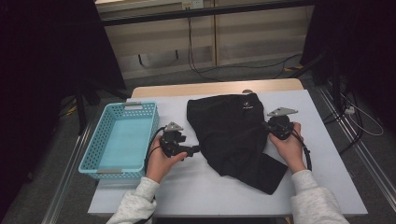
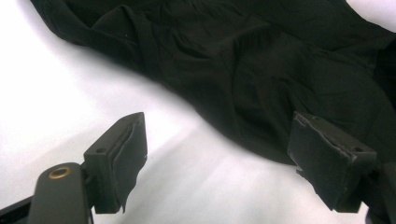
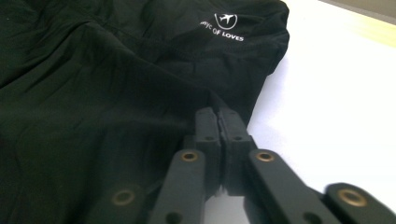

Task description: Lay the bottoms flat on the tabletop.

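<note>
a black garment [image 1: 233, 135] lies crumpled on the white table [image 1: 327, 186], right of a turquoise basket [image 1: 119, 140]; a small white logo [image 3: 223, 24] marks its far edge.

right gripper [image 3: 218, 116]: jaws pressed together at the garment's right edge. a thin fold of cloth appears to be pinched between the pads, though black on black makes this hard to confirm. in the high view the right gripper sits against the cloth's right side, held in the right hand [image 1: 289, 144].

left gripper [image 2: 217, 149]: jaws wide apart, holding nothing, hovering over bare table just short of the garment's near left edge. left hand [image 1: 161, 158] sits between basket and cloth.

assessment: the work in hand looks like securing both sides of the garment for folding or lifting. to do it well, the left gripper should advance until the hem lies fully between its pads, take a single layer rather than a bunched fold, and close before the right side lifts, keeping tension even.
</note>
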A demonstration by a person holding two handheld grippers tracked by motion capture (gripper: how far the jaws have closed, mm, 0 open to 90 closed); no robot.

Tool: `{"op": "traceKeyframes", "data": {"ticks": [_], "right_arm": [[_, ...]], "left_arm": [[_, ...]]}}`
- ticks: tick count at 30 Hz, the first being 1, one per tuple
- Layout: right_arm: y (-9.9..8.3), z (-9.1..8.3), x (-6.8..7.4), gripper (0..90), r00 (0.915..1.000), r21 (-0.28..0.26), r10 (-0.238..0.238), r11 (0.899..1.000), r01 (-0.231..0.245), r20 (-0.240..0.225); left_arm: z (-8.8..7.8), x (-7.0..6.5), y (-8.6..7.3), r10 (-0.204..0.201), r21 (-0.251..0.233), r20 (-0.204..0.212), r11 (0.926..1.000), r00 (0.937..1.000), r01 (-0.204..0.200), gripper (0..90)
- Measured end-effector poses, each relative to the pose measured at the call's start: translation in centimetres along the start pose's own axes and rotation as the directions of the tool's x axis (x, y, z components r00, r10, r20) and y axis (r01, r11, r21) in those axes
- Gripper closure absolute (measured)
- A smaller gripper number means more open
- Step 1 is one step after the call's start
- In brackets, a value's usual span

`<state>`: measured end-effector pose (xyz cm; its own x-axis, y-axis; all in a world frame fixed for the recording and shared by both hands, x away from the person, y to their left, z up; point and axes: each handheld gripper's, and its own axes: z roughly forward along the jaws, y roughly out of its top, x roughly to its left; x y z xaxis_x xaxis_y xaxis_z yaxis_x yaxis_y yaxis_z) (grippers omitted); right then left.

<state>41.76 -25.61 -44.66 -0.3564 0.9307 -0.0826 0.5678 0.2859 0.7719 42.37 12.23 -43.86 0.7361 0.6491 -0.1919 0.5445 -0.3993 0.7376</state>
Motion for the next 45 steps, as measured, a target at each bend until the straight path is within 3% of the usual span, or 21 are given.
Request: {"op": "traceKeyframes", "data": {"ticks": [2,9,14,18,27,34,36,40,42,43,44,45], "right_arm": [[0.0,-0.2,0.1,75.3,0.9997,-0.002,0.022,1.000,-0.022,-0.005],[-0.1,-2.6,0.6,59.2,0.9998,-0.031,0.017,0.999,-0.017,-0.010],[-0.9,-4.1,1.2,52.8,0.9999,-0.021,-0.007,1.000,0.007,-0.013],[-1.9,-5.6,1.5,51.0,0.9993,-0.032,0.006,0.999,-0.007,-0.036],[-4.3,-6.9,3.3,51.8,0.9950,0.042,-0.039,0.998,0.043,-0.092],[-5.1,-8.5,3.6,55.9,0.9944,0.032,-0.024,0.999,0.028,-0.103],[-5.3,-8.3,3.7,55.9,0.9924,0.034,-0.032,0.999,0.036,-0.119],[-5.8,-6.6,4.3,57.3,0.9879,0.087,-0.068,0.993,0.081,-0.140],[-5.9,-5.9,4.2,57.3,0.9879,0.075,-0.043,0.996,0.055,-0.149],[-5.8,-5.7,4.2,59.2,0.9887,0.087,-0.043,0.995,0.056,-0.144],[-5.7,-5.6,4.1,71.8,0.9855,0.083,-0.042,0.995,0.056,-0.164],[-5.7,-5.5,4.1,76.8,0.9813,0.082,-0.035,0.995,0.052,-0.189]], "left_arm": [[0.0,0.0,0.1,-0.002,-0.007,0.000,1.0000,1.0000,0.002,19.9],[0.3,-0.2,0.5,0.014,0.000,0.008,0.9999,0.9999,-0.014,19.8],[0.6,-0.4,1.0,0.018,-0.006,0.014,0.9998,0.9997,-0.017,19.6],[1.0,-0.5,1.5,0.017,-0.014,0.026,0.9998,0.9995,-0.016,19.5],[1.8,-0.9,2.5,0.030,-0.019,0.055,0.9994,0.9981,-0.029,19.4],[2.4,-1.4,3.0,0.042,-0.020,0.066,0.9990,0.9969,-0.041,19.4],[2.6,-1.6,3.1,0.046,-0.016,0.068,0.9988,0.9966,-0.045,19.4],[2.9,-1.8,3.2,0.055,-0.012,0.071,0.9984,0.9960,-0.054,19.4],[3.1,-1.9,3.3,0.054,-0.011,0.075,0.9985,0.9958,-0.053,19.4],[3.2,-2.0,3.3,0.058,-0.008,0.076,0.9983,0.9954,-0.058,19.4],[3.2,-2.0,3.3,0.057,-0.006,0.078,0.9984,0.9953,-0.057,19.4],[3.3,-2.0,3.3,0.059,-0.005,0.080,0.9983,0.9950,-0.059,19.4]]}}
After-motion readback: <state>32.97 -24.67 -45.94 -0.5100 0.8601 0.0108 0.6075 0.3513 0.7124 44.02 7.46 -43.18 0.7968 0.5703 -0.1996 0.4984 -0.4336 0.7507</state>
